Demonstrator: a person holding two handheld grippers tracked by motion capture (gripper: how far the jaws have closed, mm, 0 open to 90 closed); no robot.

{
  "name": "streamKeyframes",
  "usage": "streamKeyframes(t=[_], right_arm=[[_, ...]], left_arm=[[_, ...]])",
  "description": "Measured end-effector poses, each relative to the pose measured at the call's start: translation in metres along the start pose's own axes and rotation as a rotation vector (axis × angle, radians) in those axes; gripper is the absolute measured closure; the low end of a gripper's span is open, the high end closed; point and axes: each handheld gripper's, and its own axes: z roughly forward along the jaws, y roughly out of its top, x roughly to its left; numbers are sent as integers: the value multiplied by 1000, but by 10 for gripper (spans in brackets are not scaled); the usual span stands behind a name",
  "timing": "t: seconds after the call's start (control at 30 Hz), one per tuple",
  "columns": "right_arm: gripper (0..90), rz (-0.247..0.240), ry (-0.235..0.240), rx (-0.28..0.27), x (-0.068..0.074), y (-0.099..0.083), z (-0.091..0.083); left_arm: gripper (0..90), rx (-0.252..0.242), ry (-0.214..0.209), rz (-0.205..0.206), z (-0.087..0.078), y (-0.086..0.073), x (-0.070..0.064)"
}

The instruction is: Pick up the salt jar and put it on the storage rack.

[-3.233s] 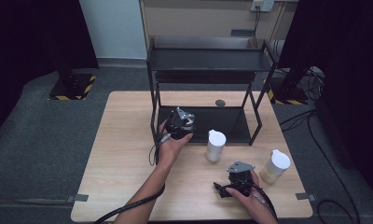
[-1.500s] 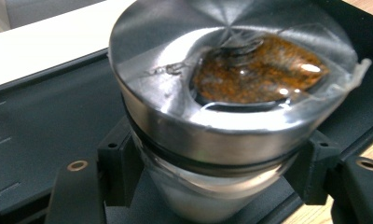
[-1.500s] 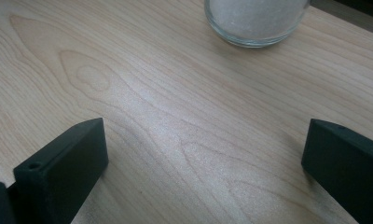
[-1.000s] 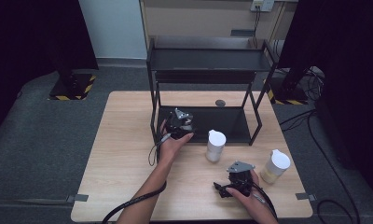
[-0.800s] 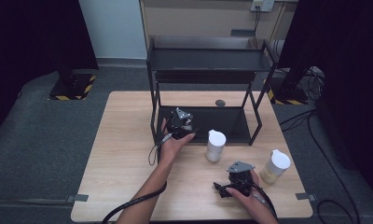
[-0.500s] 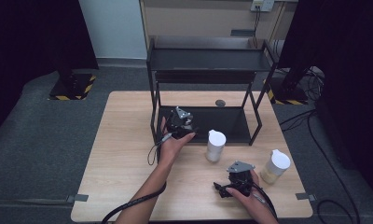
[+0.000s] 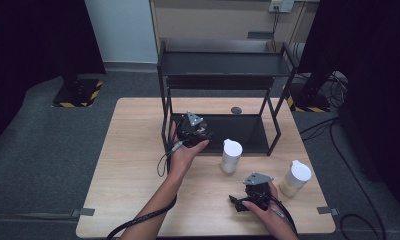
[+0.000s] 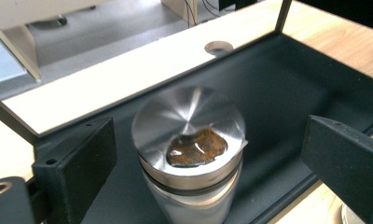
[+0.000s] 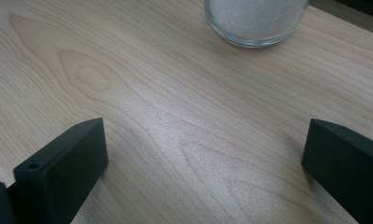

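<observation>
On the black rack's bottom shelf (image 8: 287, 79), a steel-lidded glass jar (image 8: 189, 140) stands between the left gripper's (image 8: 208, 158) spread jaws; the right gripper (image 9: 203, 158) rests open on pale wood-grain table (image 9: 142, 112).

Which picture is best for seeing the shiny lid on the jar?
The left gripper view is best: the jar's shiny metal lid sits close up between the open jaws of the left gripper, with a brown patch on top, standing on the black shelf. In the high view, the left gripper covers that spot.
</observation>
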Motion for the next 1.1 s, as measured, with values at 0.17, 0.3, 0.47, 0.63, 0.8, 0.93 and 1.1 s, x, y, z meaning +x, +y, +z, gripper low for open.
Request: streamKeyframes(t=[0.17, 0.3, 0.47, 0.63, 0.8, 0.93, 1.1], right_arm=[[9, 0, 0, 0, 0, 0, 0], [9, 0, 0, 0, 0, 0, 0], [9, 0, 0, 0, 0, 0, 0], [9, 0, 0, 0, 0, 0, 0], [8, -1, 0, 0, 0, 0, 0], [8, 0, 0, 0, 0, 0, 0], [8, -1, 0, 0, 0, 0, 0]], left_arm=[[27, -38, -1, 11, -10, -1, -2], [28, -57, -13, 34, -19, 1, -4], [28, -73, -28, 67, -31, 4, -7], [29, -74, -51, 87, -43, 10, -6], [31, -76, -80, 96, -55, 15, -3], [32, -71, -109, 148, -66, 19, -2], [37, -72, -143, 191, -84, 16, 0]])
